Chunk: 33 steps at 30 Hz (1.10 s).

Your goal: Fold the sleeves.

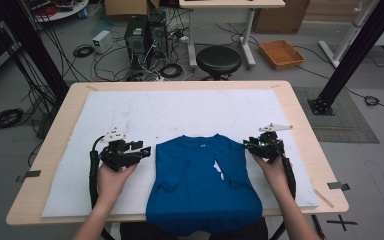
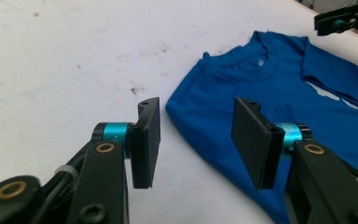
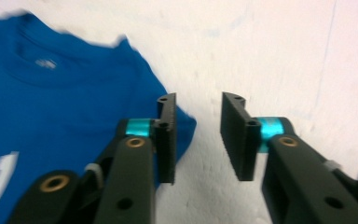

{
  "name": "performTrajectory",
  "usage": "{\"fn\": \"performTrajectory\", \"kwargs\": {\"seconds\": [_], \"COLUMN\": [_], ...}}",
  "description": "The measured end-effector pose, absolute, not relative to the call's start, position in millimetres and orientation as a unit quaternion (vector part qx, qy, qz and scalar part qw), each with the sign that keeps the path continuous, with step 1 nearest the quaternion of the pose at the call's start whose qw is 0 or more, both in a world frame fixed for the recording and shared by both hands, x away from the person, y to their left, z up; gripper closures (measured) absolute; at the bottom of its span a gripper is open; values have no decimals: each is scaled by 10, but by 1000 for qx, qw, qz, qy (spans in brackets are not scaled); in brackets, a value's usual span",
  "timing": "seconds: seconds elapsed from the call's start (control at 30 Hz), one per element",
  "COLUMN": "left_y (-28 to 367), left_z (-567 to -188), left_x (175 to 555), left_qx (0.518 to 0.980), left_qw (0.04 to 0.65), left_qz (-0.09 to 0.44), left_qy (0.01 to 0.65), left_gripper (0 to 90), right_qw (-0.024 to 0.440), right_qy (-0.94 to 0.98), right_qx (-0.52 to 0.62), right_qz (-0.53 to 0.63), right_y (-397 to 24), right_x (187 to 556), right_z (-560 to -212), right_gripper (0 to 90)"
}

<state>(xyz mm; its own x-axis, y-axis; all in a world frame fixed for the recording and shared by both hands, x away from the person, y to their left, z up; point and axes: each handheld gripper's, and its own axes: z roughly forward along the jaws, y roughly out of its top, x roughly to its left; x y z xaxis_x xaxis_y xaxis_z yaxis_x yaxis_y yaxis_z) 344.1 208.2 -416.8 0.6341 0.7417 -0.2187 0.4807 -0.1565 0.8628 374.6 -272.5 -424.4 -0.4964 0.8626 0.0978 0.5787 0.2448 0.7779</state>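
1. Blue short-sleeved cotton T-shirt (image 1: pixel 200 180) lay flat at 6 o'clock on the white padded sheet (image 1: pixel 180 112) covering the light wooden bench (image 1: pixel 307 145); neckline toward 12, hem hanging over the near bench edge.
2. Both sleeves were folded inward onto the chest; white print showed between the folds at about 3 o'clock of shirt centre.
3. Left claw (image 1: pixel 144 149) sat at 9 o'clock of the shirt, just beside its shoulder, tips pointing toward 3.
4. Left claw jaws stood moderately wide, nothing between the pads. In the left gripper view (image 2: pixel 200 140) the gap framed bare sheet and the shirt's shoulder edge (image 2: pixel 270 93); right pad hung over blue fabric. Contact: cannot tell.
5. Right claw (image 1: pixel 250 145) was at 3 o'clock of the shirt, by the other shoulder, tips pointing toward 9.
6. Right claw jaws were parted at medium width, not holding anything. Right gripper view (image 3: pixel 198 137): bare white sheet in the gap, shirt corner (image 3: pixel 74 112) behind the left pad.
7. Right gripper view was motion-blurred.
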Motion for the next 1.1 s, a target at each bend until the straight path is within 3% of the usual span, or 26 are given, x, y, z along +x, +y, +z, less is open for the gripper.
{"fn": "performTrajectory", "kwargs": {"seconds": [0.3, 0.7, 1.1], "left_y": [2090, 2123, 2118], "left_z": [-3996, -3974, -3976], "left_x": [3464, 3410, 3404], "left_qx": [753, 750, 751], "left_qw": [511, 512, 509], "left_qz": [157, 180, 181], "left_qy": [383, 379, 379], "left_gripper": [466, 407, 407], "right_qw": [203, 195, 191], "right_qy": [748, 739, 740], "right_qx": [436, 440, 442], "right_qz": [457, 472, 470], "right_y": [-3018, -3119, -3134], "right_x": [3553, 3503, 3511], "right_z": [-3934, -3894, -3913], "right_gripper": [445, 398, 386]}}
